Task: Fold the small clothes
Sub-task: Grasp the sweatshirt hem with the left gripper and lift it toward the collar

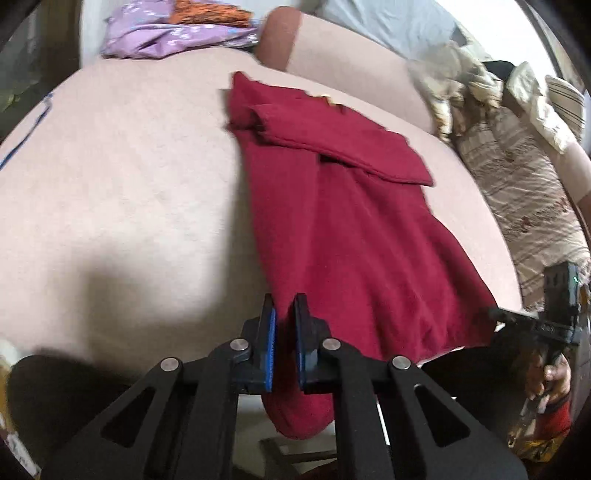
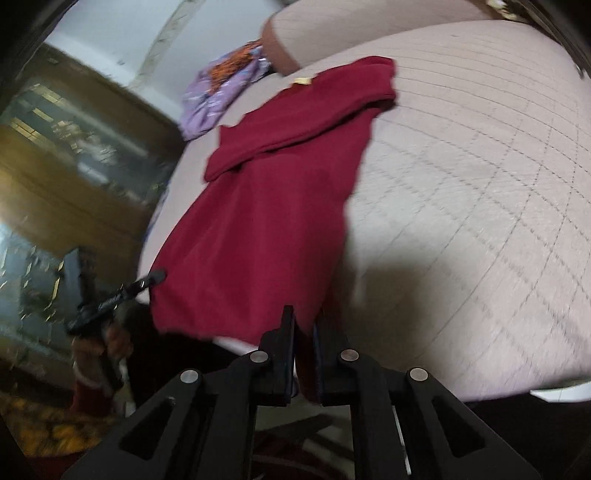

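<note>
A dark red garment (image 1: 351, 229) lies lengthwise on a pale pink bed (image 1: 129, 192), its sleeves folded across the far end. My left gripper (image 1: 284, 310) is shut on the garment's near left hem corner, which hangs below the jaws. My right gripper (image 2: 304, 325) is shut on the near right hem corner of the same garment (image 2: 266, 229). The right gripper also shows in the left wrist view (image 1: 517, 317) at the hem's right edge. The left gripper shows in the right wrist view (image 2: 155, 277) at the hem's left edge.
A purple and orange pile of clothes (image 1: 173, 33) lies at the bed's far left, also in the right wrist view (image 2: 221, 85). A beige patterned heap (image 1: 517, 162) lies along the right side. A pink bolster (image 1: 280, 37) lies at the far end.
</note>
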A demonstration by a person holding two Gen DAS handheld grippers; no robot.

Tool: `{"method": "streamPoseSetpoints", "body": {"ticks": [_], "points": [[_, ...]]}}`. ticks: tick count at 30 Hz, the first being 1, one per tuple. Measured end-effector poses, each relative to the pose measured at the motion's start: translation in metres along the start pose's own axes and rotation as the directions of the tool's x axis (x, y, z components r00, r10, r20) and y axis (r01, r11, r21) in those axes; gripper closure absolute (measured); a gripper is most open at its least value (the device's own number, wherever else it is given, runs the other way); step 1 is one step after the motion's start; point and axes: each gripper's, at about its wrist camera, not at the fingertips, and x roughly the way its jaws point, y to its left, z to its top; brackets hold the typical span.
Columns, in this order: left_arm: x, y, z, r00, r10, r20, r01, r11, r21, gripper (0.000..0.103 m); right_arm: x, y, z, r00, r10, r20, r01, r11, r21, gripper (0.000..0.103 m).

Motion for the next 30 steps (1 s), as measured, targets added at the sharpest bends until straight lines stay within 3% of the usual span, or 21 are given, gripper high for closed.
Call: {"method": "streamPoseSetpoints", "body": {"ticks": [5,7,8,9,10,11,14,18,19,20,21,22,23,24,26,28,30], "points": [[0.031,0.015,-0.016,0.996,0.060,-0.070,-0.064,0.997,-0.050,0.100,0.020,-0.009,-0.011,0.993,-0.083,-0.082,0.085,0.996,0.022,0.094],[0.034,0.012,-0.021,0.995,0.080,-0.059,-0.082,0.996,-0.039,0.099,0.027,-0.017,-0.010,0.992,-0.073,-0.099,0.081,0.994,0.079,0.087],[0.034,0.011,-0.021,0.995,0.078,-0.054,-0.080,0.996,-0.043,0.095,0.029,-0.019,-0.010,0.993,-0.066,-0.101,0.077,0.992,0.100,0.073],[0.034,0.012,-0.022,0.996,0.071,-0.057,-0.074,0.996,-0.056,0.085,0.031,-0.022,-0.011,0.993,-0.055,-0.106,0.068,0.990,0.124,0.061],[0.036,0.016,-0.023,0.996,0.062,-0.068,-0.068,0.994,-0.083,0.076,0.033,-0.023,-0.012,0.993,-0.042,-0.107,0.056,0.990,0.131,0.042],[0.037,0.020,-0.023,0.995,0.059,-0.077,-0.067,0.992,-0.109,0.056,0.033,-0.022,-0.012,0.994,-0.033,-0.105,0.046,0.991,0.122,0.041],[0.036,0.026,-0.028,0.998,0.036,-0.049,-0.044,0.985,-0.167,0.050,0.038,-0.013,-0.011,0.994,-0.045,-0.100,0.053,0.996,0.075,0.041],[0.038,0.018,-0.031,0.997,0.068,-0.039,-0.072,0.989,-0.132,0.044,0.043,-0.010,-0.008,0.996,-0.029,-0.079,0.033,0.998,0.053,0.045],[0.039,0.014,-0.032,0.996,0.080,-0.037,-0.084,0.990,-0.115,0.044,0.044,-0.009,-0.007,0.997,-0.030,-0.071,0.033,0.999,0.037,0.054],[0.041,0.010,-0.031,0.995,0.095,-0.042,-0.098,0.991,-0.094,0.044,0.044,-0.008,-0.006,0.997,-0.037,-0.064,0.038,0.999,0.021,0.072],[0.043,0.006,-0.032,0.993,0.112,-0.046,-0.115,0.991,-0.067,0.044,0.043,-0.009,-0.006,0.997,-0.045,-0.060,0.045,0.999,0.004,0.083],[0.044,0.004,-0.031,0.992,0.118,-0.047,-0.120,0.991,-0.052,0.059,0.044,-0.009,-0.006,0.997,-0.045,-0.058,0.045,0.999,-0.001,0.095],[0.044,0.002,-0.030,0.993,0.112,-0.048,-0.114,0.993,-0.045,0.084,0.047,-0.010,-0.004,0.998,-0.031,-0.061,0.032,0.999,0.009,0.095],[0.044,0.001,-0.029,0.995,0.074,-0.059,-0.077,0.996,-0.050,0.096,0.047,-0.010,-0.004,0.998,-0.019,-0.062,0.021,1.000,0.018,0.095],[0.039,0.002,-0.025,0.996,-0.025,-0.083,0.019,0.997,-0.075,0.096,0.044,-0.006,-0.002,0.998,0.024,-0.050,-0.023,1.000,0.018,0.095],[0.024,0.001,-0.017,0.997,-0.054,-0.052,0.050,0.997,-0.065,0.097,0.033,0.000,0.001,0.996,0.089,-0.021,-0.088,0.996,0.030,0.095],[0.005,0.008,-0.005,0.992,-0.127,-0.003,0.126,0.987,-0.096,0.097,0.019,0.007,0.007,0.988,0.156,0.015,-0.157,0.987,0.034,0.095]]}}
